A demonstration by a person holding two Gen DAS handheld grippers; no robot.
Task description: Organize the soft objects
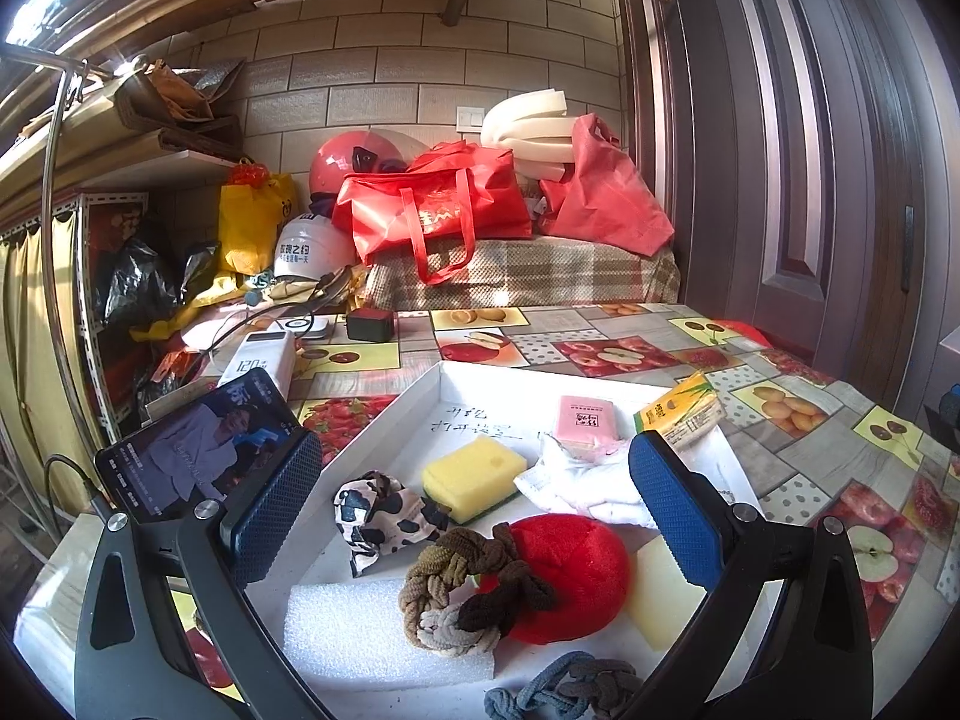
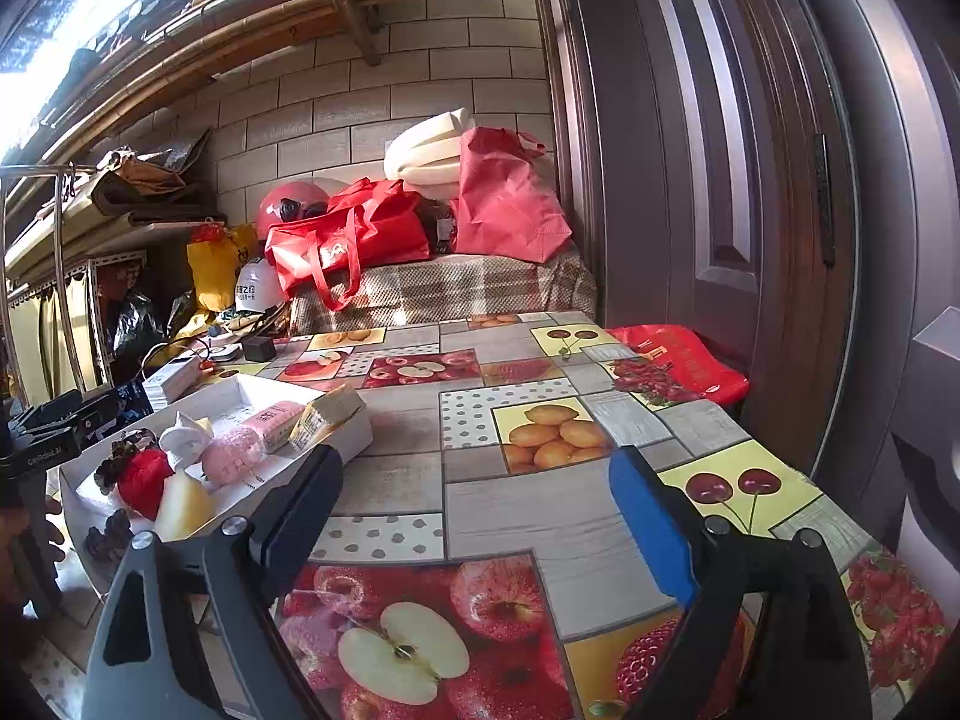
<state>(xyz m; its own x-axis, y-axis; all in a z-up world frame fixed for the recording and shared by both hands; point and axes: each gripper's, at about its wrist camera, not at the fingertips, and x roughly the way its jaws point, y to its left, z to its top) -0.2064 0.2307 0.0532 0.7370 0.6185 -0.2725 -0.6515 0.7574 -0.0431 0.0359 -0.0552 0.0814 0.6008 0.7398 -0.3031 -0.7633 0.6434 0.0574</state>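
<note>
A white tray [image 1: 414, 420] on the fruit-print tablecloth holds soft things: a yellow sponge [image 1: 468, 477], a cow-print scrunchie [image 1: 375, 510], a brown braided hair tie [image 1: 468, 588], a red plush [image 1: 576, 570], a white foam block [image 1: 354, 630], a white cloth [image 1: 576, 483] and a pink tissue pack [image 1: 585, 420]. A yellow-green tissue pack [image 1: 681, 417] leans on the far rim. My left gripper [image 1: 474, 456] hovers open over the tray, holding nothing. To the tray's right, my right gripper [image 2: 477, 468] stands open above bare tablecloth, with the tray [image 2: 354, 438] at its left.
A phone [image 1: 198, 456] playing video stands left of the tray, with a white power bank [image 1: 264, 360] behind it. A red bag [image 2: 678, 360] hangs off the table's far right edge by the door. A bench with red bags [image 1: 432, 204] lies beyond the table.
</note>
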